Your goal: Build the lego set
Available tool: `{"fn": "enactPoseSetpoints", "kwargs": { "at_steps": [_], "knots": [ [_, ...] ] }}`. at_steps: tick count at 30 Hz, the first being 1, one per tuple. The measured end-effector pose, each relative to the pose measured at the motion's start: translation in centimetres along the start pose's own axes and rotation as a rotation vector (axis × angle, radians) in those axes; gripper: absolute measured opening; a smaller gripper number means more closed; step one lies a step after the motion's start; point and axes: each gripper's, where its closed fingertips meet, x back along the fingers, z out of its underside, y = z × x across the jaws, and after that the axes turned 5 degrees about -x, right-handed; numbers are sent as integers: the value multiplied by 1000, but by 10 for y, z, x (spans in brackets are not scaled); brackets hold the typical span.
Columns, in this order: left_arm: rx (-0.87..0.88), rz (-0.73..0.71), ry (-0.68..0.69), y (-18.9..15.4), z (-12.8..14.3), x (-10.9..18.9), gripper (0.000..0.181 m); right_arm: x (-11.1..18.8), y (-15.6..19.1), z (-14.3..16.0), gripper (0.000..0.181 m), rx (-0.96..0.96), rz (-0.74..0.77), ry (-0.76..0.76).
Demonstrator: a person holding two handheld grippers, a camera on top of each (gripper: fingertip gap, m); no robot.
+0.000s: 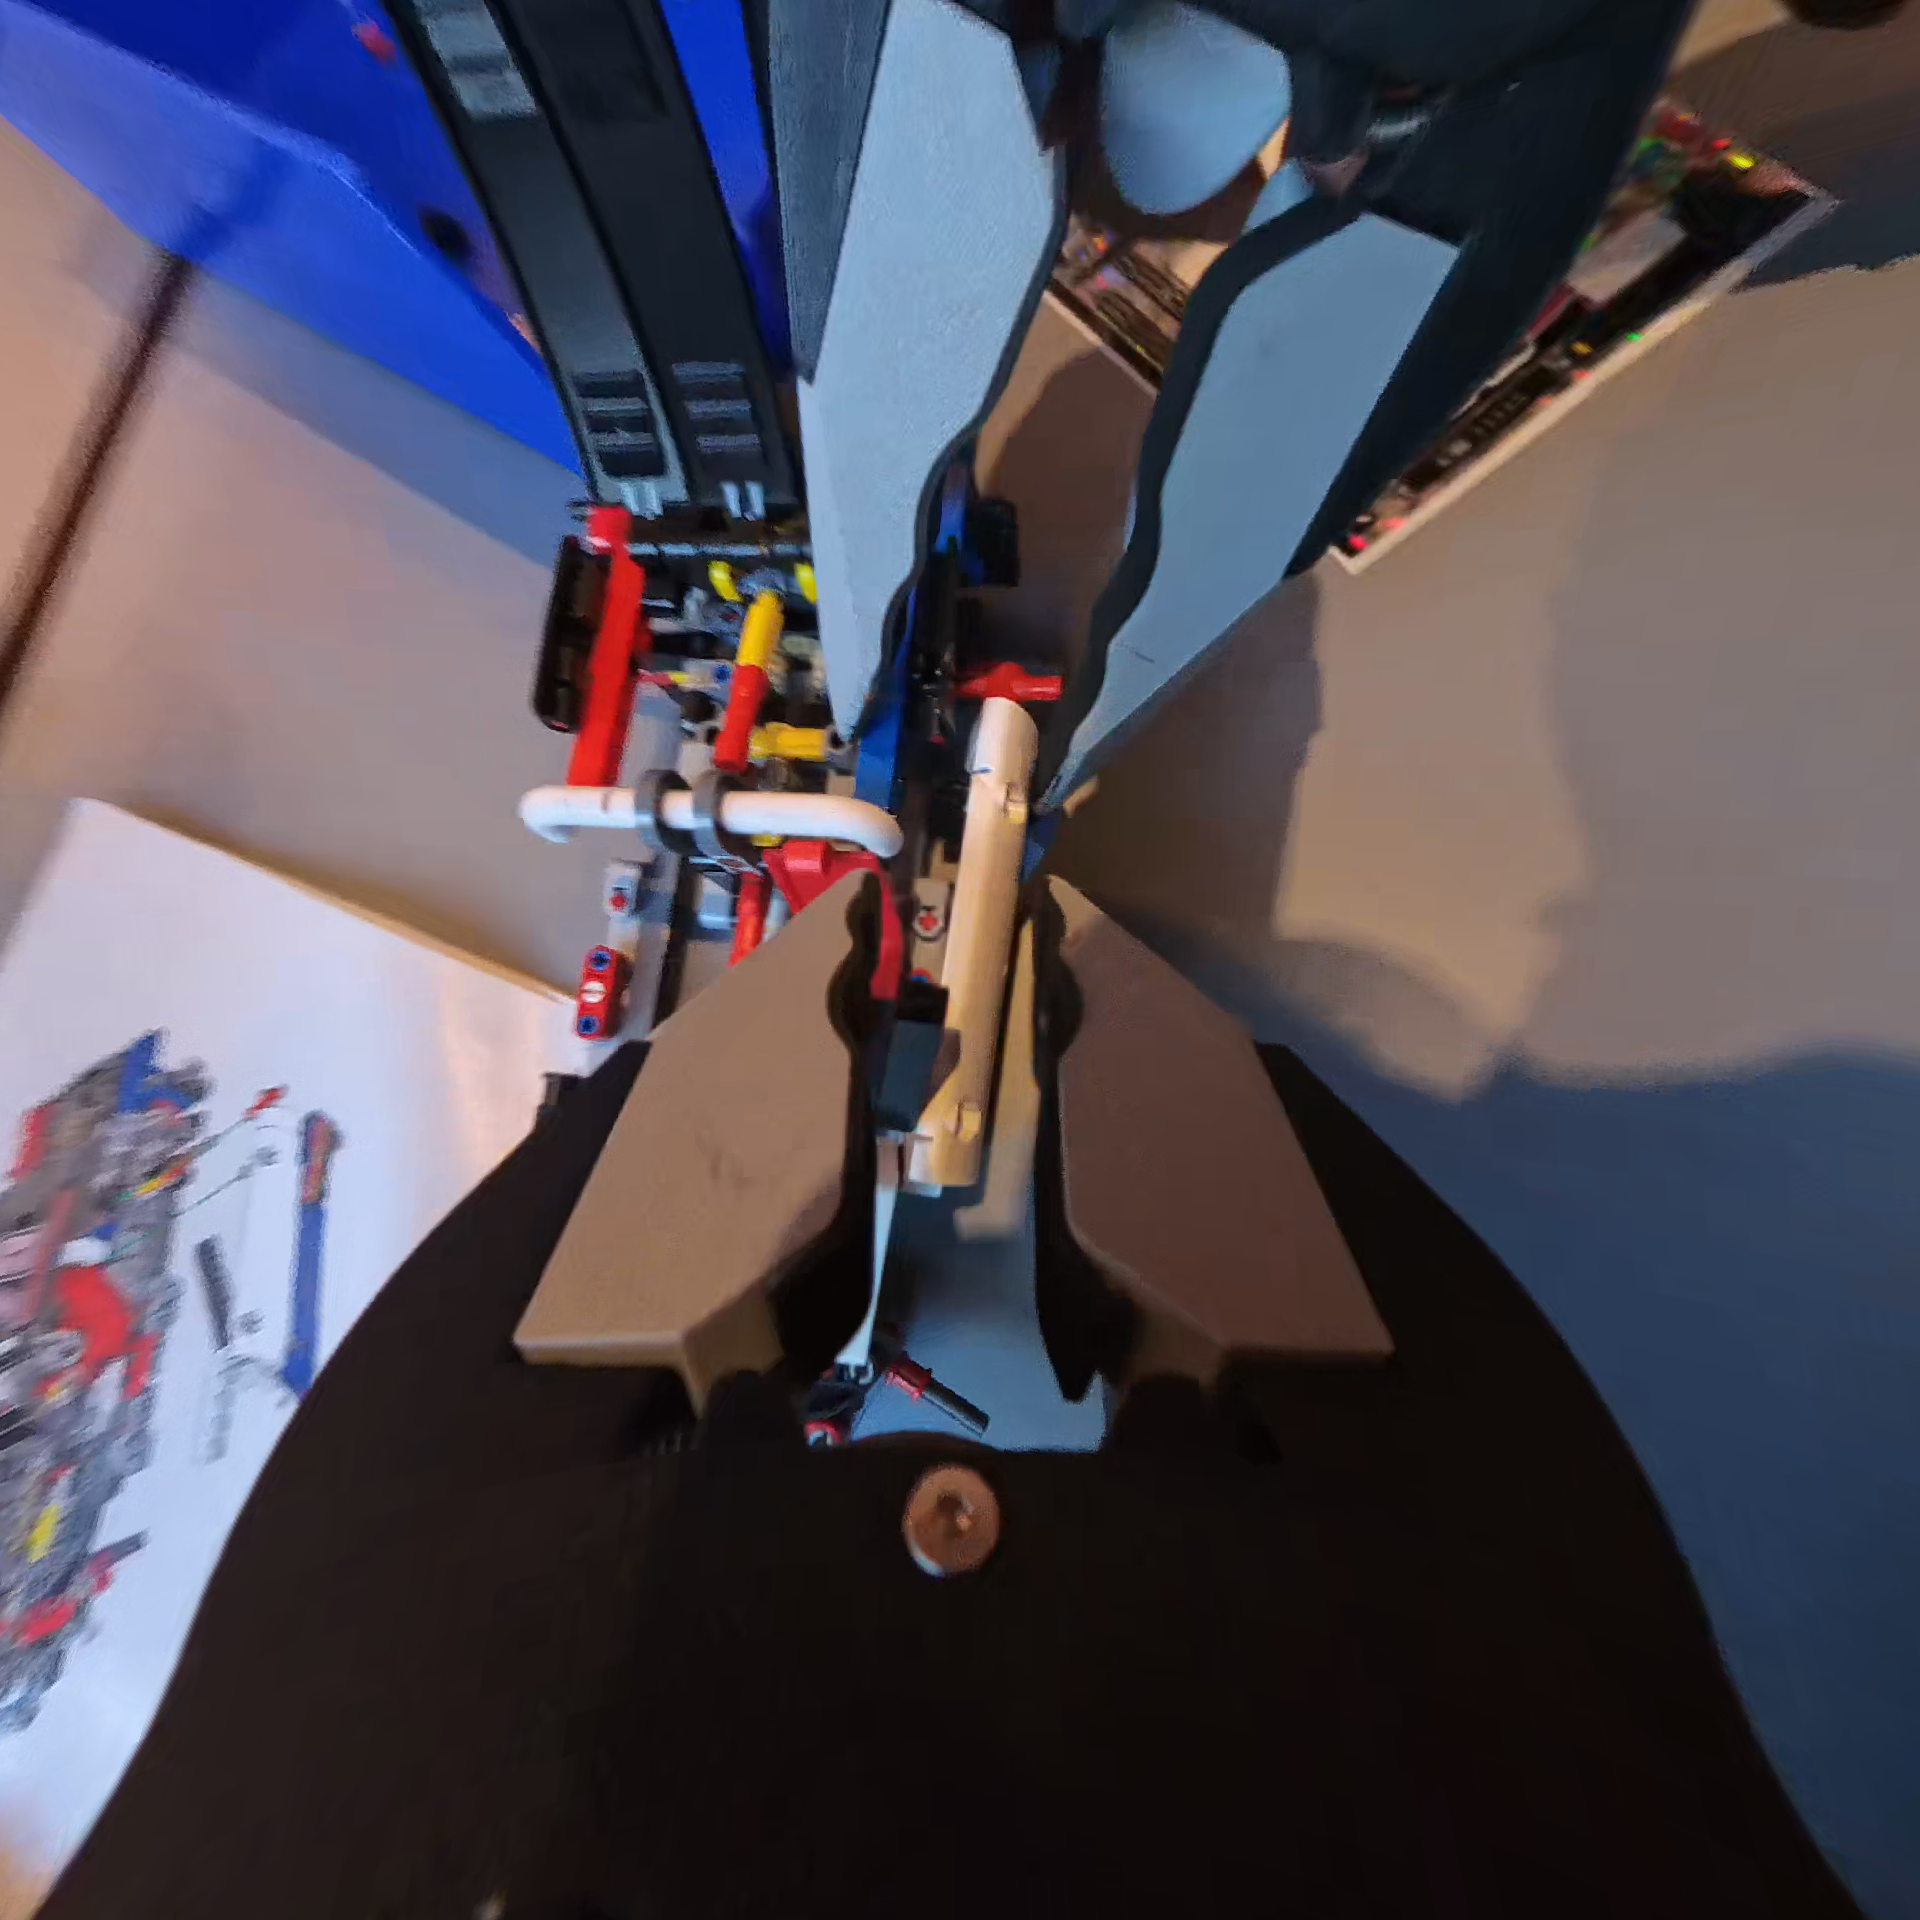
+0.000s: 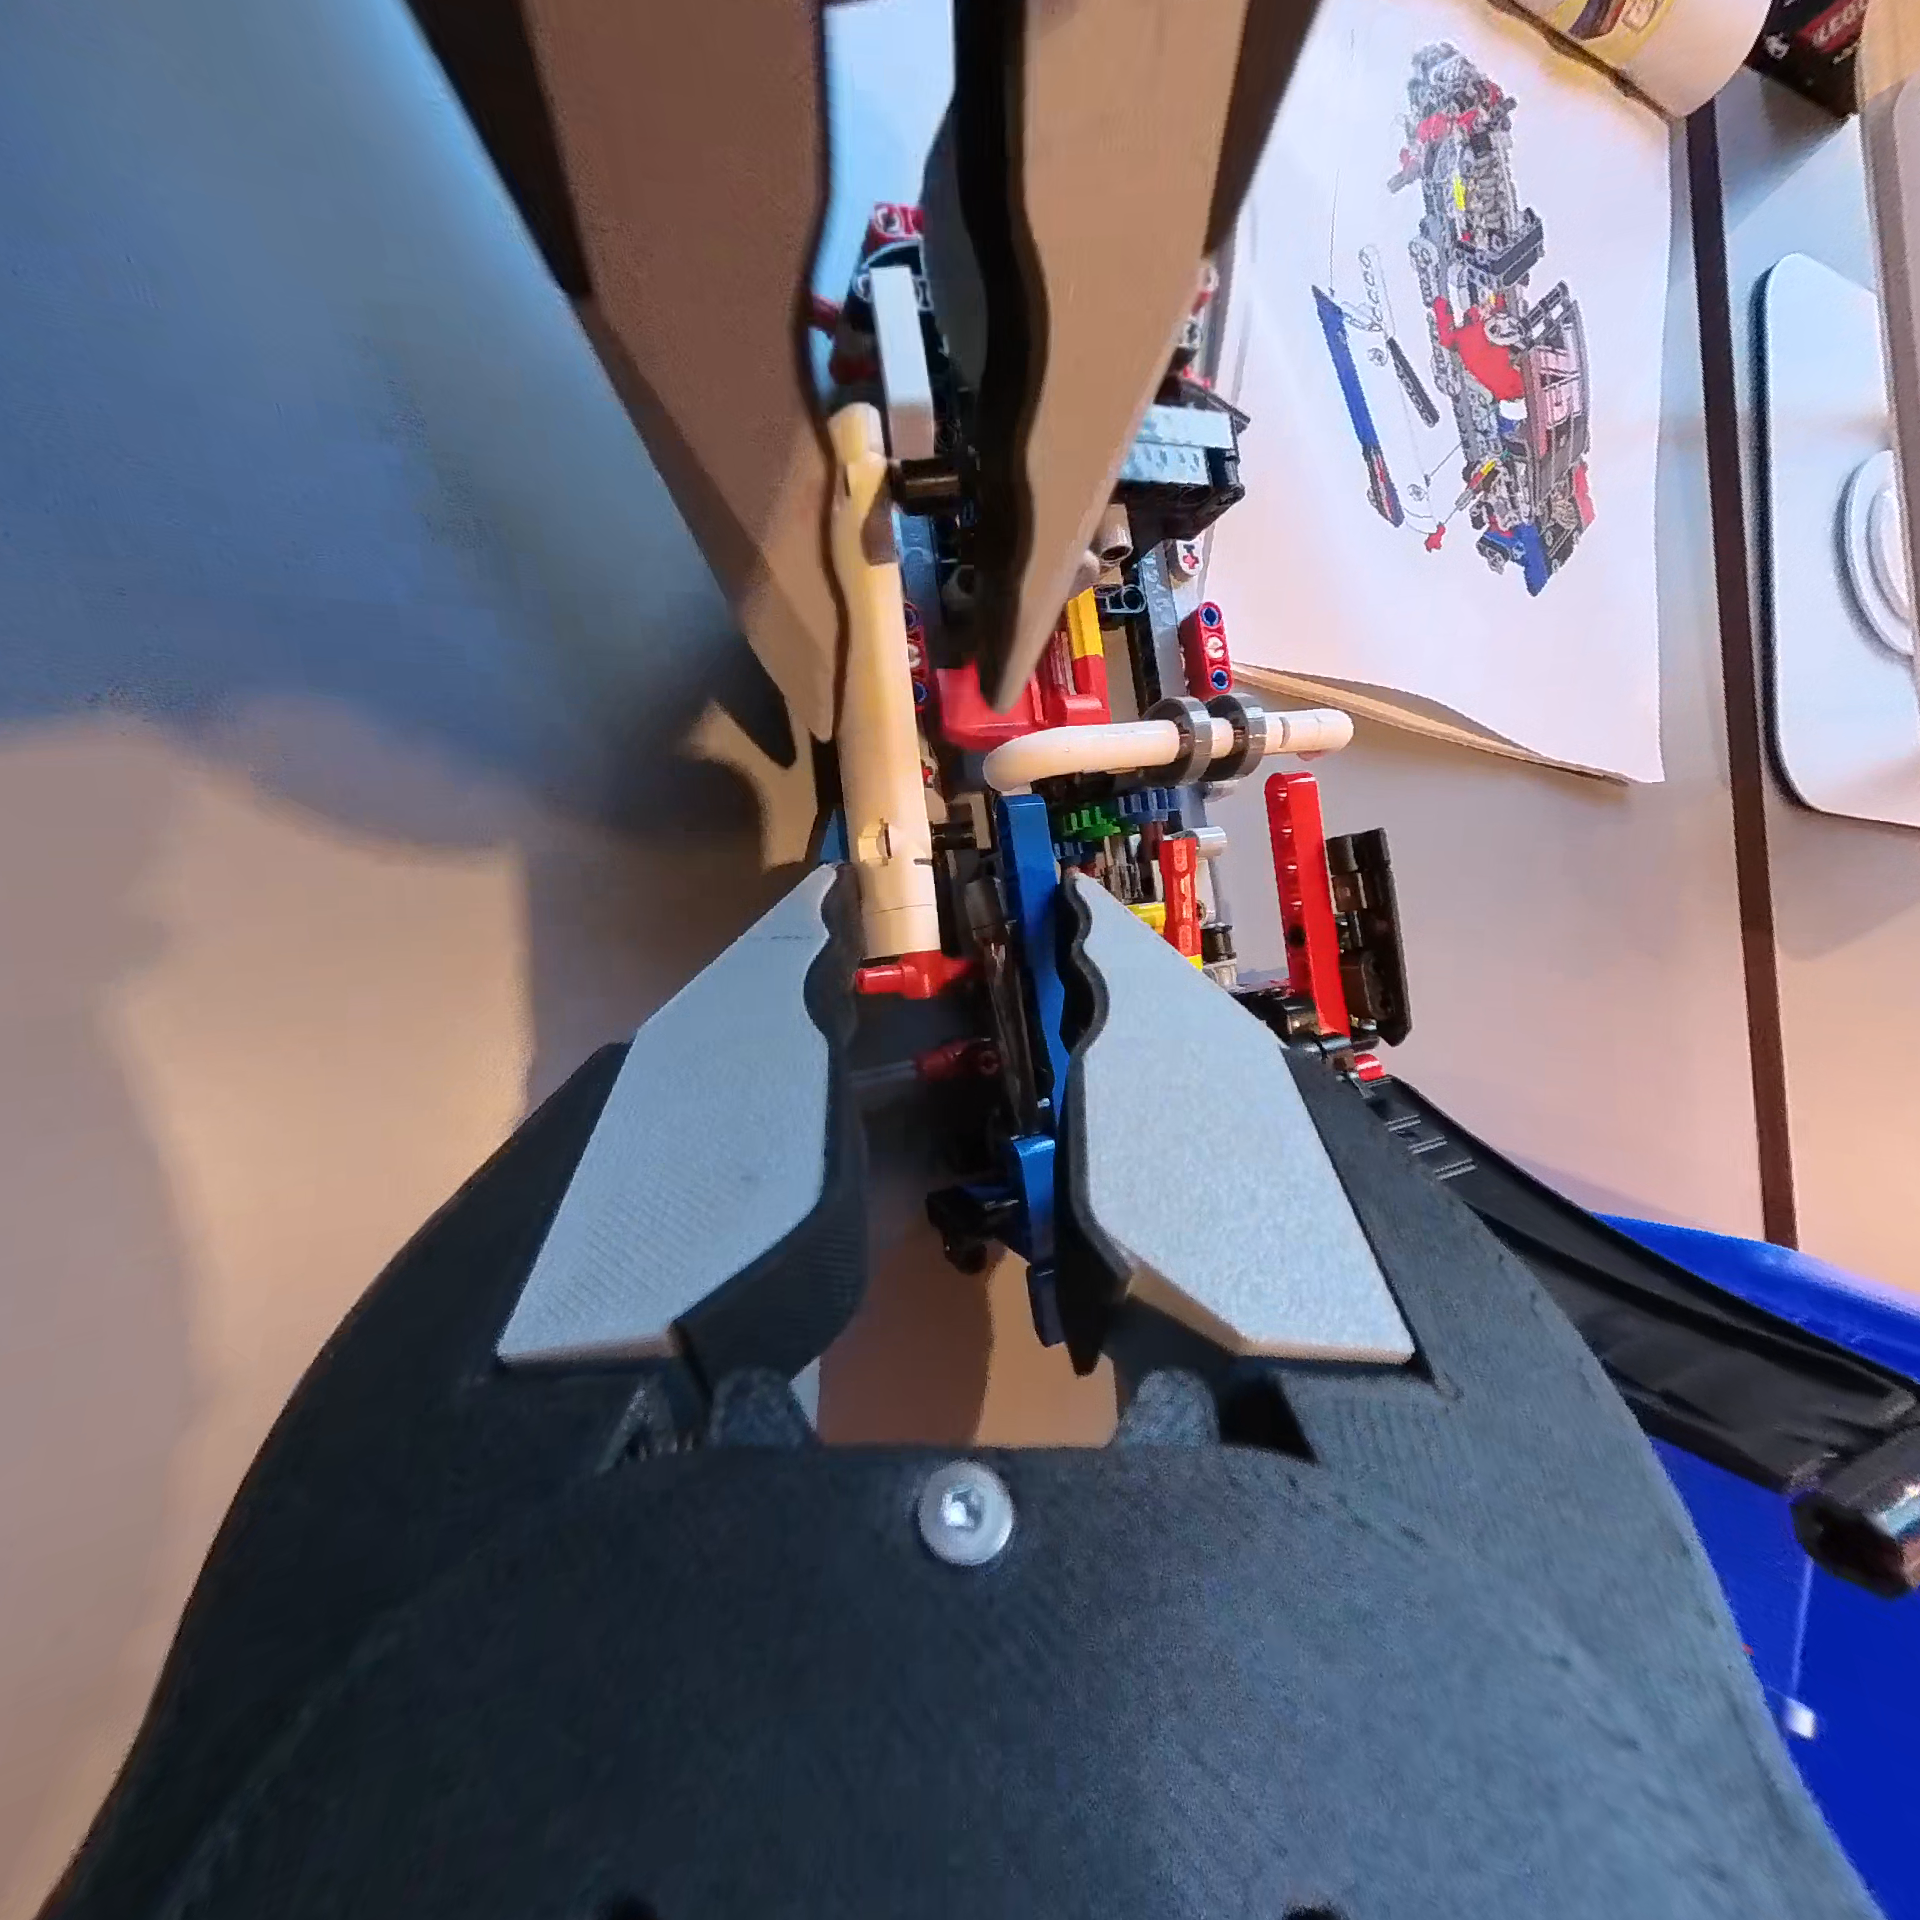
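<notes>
Between its tan fingers the left gripper (image 1: 951, 894) pinches the lego model (image 1: 748, 727) by its cream beam (image 1: 982, 935) and red part. Directly opposite, the right gripper (image 2: 951, 883) clamps the model's blue beam (image 2: 1029, 935) between grey fingers. Beyond the left gripper's left finger lies the instruction sheet (image 2: 1455, 416) on the table (image 1: 1558, 727).

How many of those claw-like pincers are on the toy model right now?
2. The tan-fingered left gripper holds the model's cream-tube end; the grey-fingered right gripper straddles the colourful plastic brick model from the opposite end, beside a blue beam.
</notes>
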Motion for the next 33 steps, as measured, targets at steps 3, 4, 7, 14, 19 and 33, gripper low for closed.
{"fn": "enactPoseSetpoints", "kwargs": {
  "at_steps": [3, 4, 7, 14, 19, 33],
  "knots": [
    [-115, -162, -58, -3, 0, 7, 32, 0, 0, 0, 34, -17, -6, -8],
    [-166, -217, -55, -4, 1, 7, 34, 0, 0, -1, 34, -21, -7, -7],
    [-362, -390, -9, 0, 5, 7, 36, 0, -3, -1, 30, -24, 8, -3],
    [-559, -509, -36, -17, -7, 9, 33, 0, -4, -1, 29, -52, 12, -3],
    [-579, -550, 107, -2, 12, -6, 36, 0, -4, -1, 29, -81, 0, 3],
    [-611, -583, 95, 8, 20, -15, 35, -5, -3, -2, 31, -43, 7, 39]
  ]
}}
